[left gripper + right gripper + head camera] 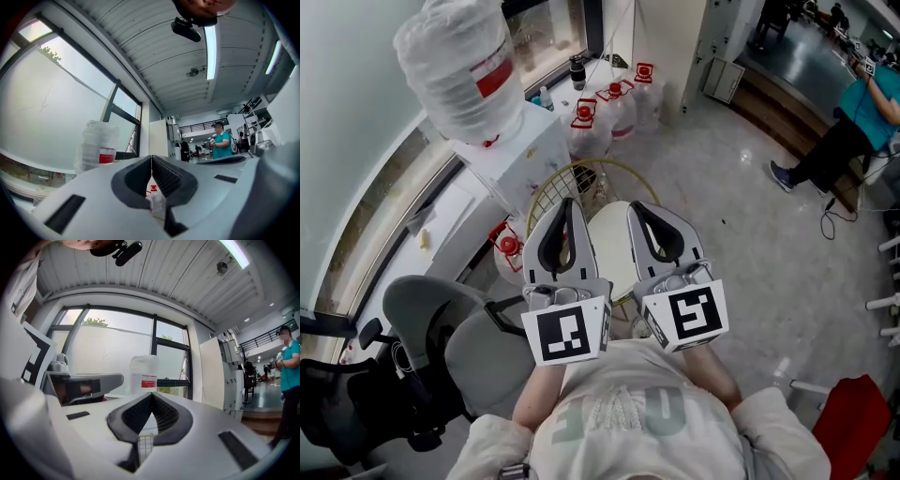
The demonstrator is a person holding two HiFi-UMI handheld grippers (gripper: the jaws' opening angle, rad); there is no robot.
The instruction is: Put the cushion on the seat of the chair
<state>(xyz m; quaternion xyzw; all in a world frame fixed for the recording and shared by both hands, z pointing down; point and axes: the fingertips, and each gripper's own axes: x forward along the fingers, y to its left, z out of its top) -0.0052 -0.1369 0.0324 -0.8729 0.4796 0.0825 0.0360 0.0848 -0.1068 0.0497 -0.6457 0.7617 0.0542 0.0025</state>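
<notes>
A gold wire chair [551,186] stands on the floor in front of me in the head view. A round cream cushion [615,251] lies on its seat, partly hidden behind both grippers. My left gripper [568,205] and right gripper [636,209] are held side by side above the chair. In the left gripper view the left gripper [151,160] has its jaws together with nothing between them. The right gripper [152,396] looks the same in its own view, and a bit of the chair's wire mesh [146,445] shows below its pads.
A white water dispenser [517,148] with a large bottle [459,67] stands left of the chair, with several red-capped jugs [617,110] behind it. A grey office chair [427,323] is at my near left. A person in teal [861,117] stands far right. A red object [855,424] lies at the lower right.
</notes>
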